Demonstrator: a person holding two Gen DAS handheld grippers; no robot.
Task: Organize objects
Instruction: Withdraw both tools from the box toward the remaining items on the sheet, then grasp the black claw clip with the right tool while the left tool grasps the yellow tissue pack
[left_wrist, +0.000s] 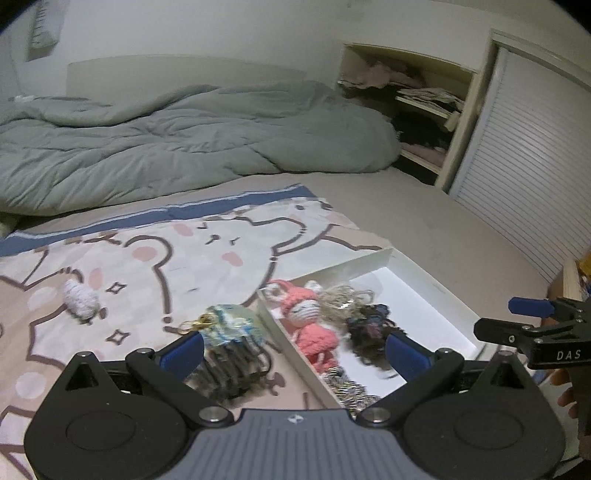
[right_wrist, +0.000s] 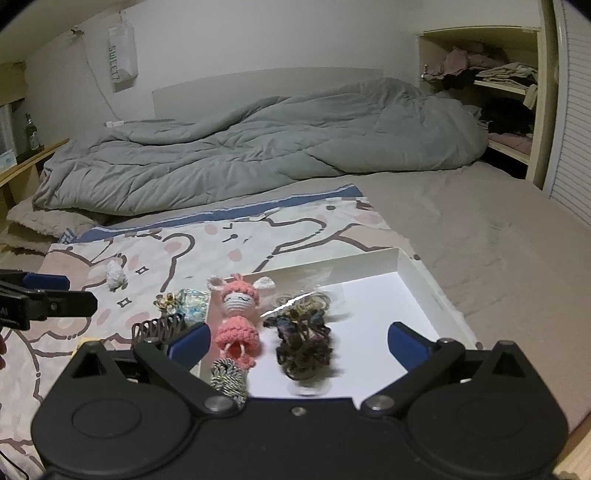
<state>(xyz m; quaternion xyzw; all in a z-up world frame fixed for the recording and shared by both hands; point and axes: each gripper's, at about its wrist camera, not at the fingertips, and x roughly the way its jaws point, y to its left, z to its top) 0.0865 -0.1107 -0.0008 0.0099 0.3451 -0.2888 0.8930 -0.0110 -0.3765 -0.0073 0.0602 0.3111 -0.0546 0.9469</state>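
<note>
A white box (left_wrist: 436, 291) (right_wrist: 417, 280) lies on the bed. It holds a pink crochet doll (left_wrist: 308, 321) (right_wrist: 238, 314), a pile of dark hair ties (left_wrist: 369, 328) (right_wrist: 304, 341), beige hair ties (left_wrist: 343, 295) and a twisted silver-black band (right_wrist: 229, 378). Left of the box lie a dark hair comb clip (left_wrist: 231, 365) (right_wrist: 159, 326), a blue-green shell clip (left_wrist: 232, 323) (right_wrist: 190, 302) and a small white crochet piece (left_wrist: 81, 297) (right_wrist: 115, 274). My left gripper (left_wrist: 293, 354) is open and empty above the clip and box edge. My right gripper (right_wrist: 297, 343) is open and empty over the box.
A cartoon-print blanket (left_wrist: 184, 251) covers the near bed. A rumpled grey duvet (left_wrist: 184, 140) lies behind. Open shelves with clothes (left_wrist: 417, 103) and a slatted door (left_wrist: 524, 177) stand at the right. The other gripper shows at each view's edge (left_wrist: 532, 325) (right_wrist: 44, 299).
</note>
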